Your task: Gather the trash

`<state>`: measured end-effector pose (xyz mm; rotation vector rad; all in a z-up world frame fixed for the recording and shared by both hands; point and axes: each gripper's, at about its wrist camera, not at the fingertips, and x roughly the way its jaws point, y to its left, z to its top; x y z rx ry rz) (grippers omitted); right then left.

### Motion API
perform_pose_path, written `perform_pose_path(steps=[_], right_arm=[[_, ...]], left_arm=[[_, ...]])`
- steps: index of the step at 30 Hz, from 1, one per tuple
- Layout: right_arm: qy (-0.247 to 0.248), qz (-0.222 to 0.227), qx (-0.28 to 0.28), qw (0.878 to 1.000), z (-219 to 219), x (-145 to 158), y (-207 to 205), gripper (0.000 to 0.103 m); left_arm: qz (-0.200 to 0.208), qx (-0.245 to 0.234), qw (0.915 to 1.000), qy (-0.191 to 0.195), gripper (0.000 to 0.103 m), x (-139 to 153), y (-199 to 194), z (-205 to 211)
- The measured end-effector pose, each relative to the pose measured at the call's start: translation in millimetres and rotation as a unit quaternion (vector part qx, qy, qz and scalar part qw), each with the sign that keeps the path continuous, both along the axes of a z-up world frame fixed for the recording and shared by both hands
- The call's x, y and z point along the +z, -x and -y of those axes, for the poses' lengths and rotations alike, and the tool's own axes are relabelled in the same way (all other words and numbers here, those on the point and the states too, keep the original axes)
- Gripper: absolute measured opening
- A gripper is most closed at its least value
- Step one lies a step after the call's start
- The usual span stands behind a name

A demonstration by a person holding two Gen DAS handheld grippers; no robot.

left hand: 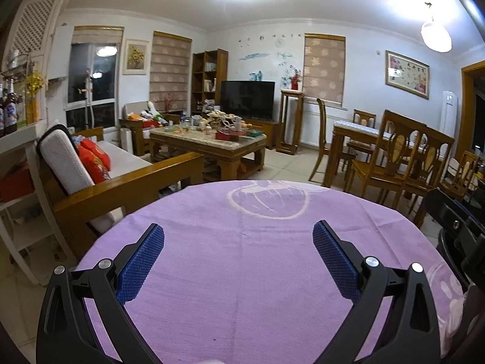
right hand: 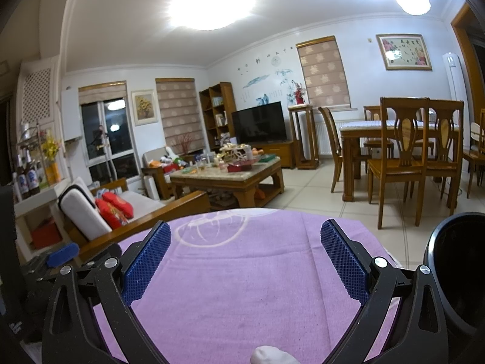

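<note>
Looking along the right gripper point(right hand: 245, 238), I see its blue pads point(right hand: 145, 261) spread wide with nothing between them, only the purple cloth point(right hand: 242, 288) of the table below. The one candidate for trash I can find is a pale, crumpled white lump point(right hand: 271, 355) at the very bottom edge of the right wrist view. It sits on the cloth, behind the fingertips and roughly on the centreline between the two jaw arms, so it lies back toward me rather than ahead. Most of it is cut off by the frame, so I cannot tell its long axis or say for sure what it is.

The left gripper point(left hand: 239, 233) is likewise released, pads point(left hand: 142, 262) wide apart over bare cloth. A faint pale smear at the bottom edge of that view may be the same lump, but I cannot confirm it.

To the right of the right gripper stands a dark round bin point(right hand: 454, 273), mouth tilted toward the camera, just beside the table edge. I judge that to be the drop point.

My reading: the right hand is nearer both lump and bin, so it should take the pick. The move turns on drawing that gripper back and tipping it down until the lump sits between the pads, then swinging right.
</note>
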<state>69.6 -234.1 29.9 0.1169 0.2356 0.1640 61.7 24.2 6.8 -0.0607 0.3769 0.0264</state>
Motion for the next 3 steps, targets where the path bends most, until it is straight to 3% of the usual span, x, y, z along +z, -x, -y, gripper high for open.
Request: perform_pose_path(steps=[3], right_arm=[[-0.001,0.000,0.000,1.000,0.7,0.2,0.5,0.098]], left_arm=[[-0.001,-0.001,1.0000,0.000,0.098,0.4,0.7,0.0]])
